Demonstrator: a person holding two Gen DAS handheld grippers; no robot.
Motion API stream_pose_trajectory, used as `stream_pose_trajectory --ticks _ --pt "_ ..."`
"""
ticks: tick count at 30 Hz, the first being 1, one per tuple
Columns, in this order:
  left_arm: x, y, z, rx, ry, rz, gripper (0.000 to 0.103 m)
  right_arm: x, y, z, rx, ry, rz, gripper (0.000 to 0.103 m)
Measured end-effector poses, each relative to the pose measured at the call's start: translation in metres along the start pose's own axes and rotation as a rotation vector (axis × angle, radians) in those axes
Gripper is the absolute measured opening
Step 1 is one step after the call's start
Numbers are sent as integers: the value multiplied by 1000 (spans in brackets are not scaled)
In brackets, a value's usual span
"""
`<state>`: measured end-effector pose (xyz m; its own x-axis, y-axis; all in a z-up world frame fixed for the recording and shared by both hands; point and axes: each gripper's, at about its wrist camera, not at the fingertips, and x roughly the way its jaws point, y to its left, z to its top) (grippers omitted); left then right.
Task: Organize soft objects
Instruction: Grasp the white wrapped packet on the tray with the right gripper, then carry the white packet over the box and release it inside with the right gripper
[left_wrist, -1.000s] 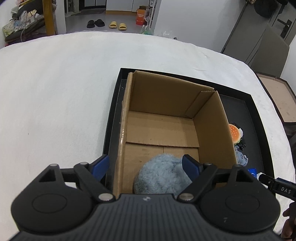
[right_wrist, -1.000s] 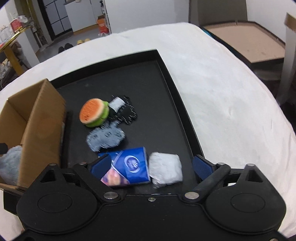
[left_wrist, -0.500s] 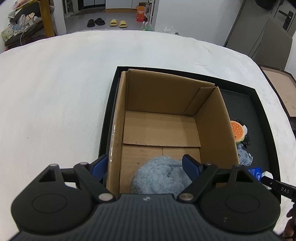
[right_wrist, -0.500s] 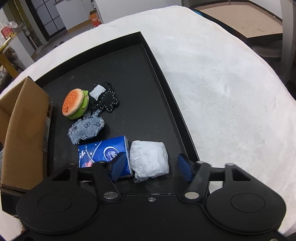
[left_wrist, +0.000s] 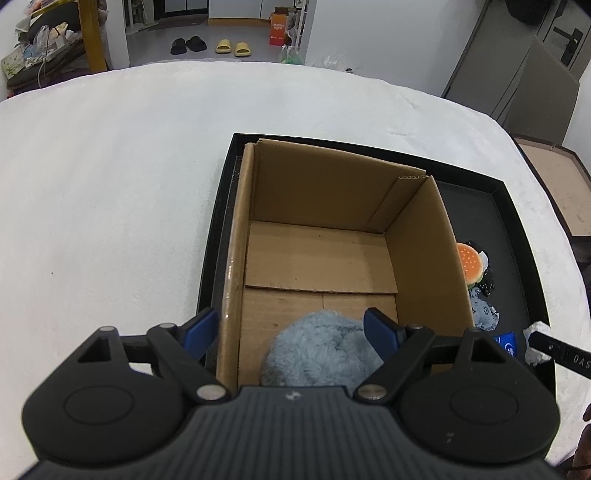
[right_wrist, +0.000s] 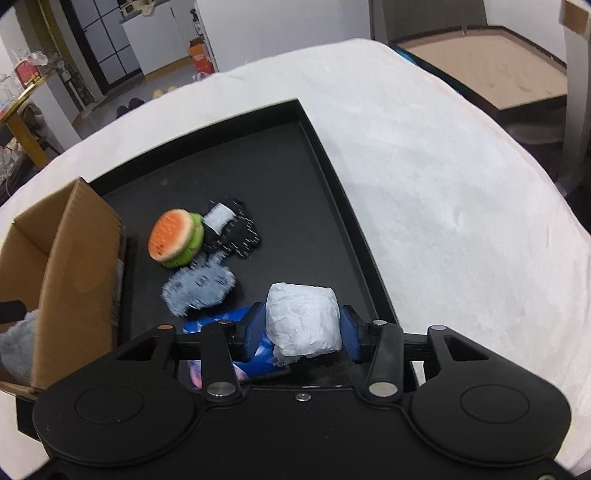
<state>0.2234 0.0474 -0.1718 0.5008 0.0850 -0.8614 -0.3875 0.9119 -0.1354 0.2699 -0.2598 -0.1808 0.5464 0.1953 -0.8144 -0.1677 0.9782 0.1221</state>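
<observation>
Right wrist: right hand-held gripper (right_wrist: 303, 332) just closed, pinching white packet (right_wrist: 303, 321) beside cardboard box (right_wrist: 74, 266); left hand-held gripper (left_wrist: 291, 332) spread over it.

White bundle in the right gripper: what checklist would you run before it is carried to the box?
1. Right gripper pads pressing both sides of the white bundle: ok.
2. Blue packet free of the grip: cannot tell; it lies right under one finger.
3. Room in the cardboard box: ok, only the fluffy blue toy is inside.
4. Left gripper clear of the drop zone: not ok, it hangs open over the box.
5. Bundle lifted off the black tray: cannot tell.
</observation>
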Motion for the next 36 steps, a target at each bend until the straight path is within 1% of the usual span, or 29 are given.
stream_pose_trajectory --ticks 6,18,25,29,32,34,36 --pt "-5 9 -1 -19 -9 -14 85 -7 16 7 -6 -27 15 43" --pt "-11 27 -6 -53 -22 -50 85 -22 59 14 -69 -69 55 44" --pt "-18 40 -10 -59 -55 -63 84 -32 90 18 -126 -111 95 44" --pt "-21 47 -13 -70 -63 -78 79 -40 106 23 -153 -143 115 44" --pt "-21 50 -15 -71 -62 -91 72 -46 119 29 -180 -168 124 44" --pt "-21 53 -16 -75 -56 -105 64 -49 126 32 -195 -177 127 44" --pt "-20 55 -18 -77 -52 -116 60 -50 134 35 -210 -183 130 44"
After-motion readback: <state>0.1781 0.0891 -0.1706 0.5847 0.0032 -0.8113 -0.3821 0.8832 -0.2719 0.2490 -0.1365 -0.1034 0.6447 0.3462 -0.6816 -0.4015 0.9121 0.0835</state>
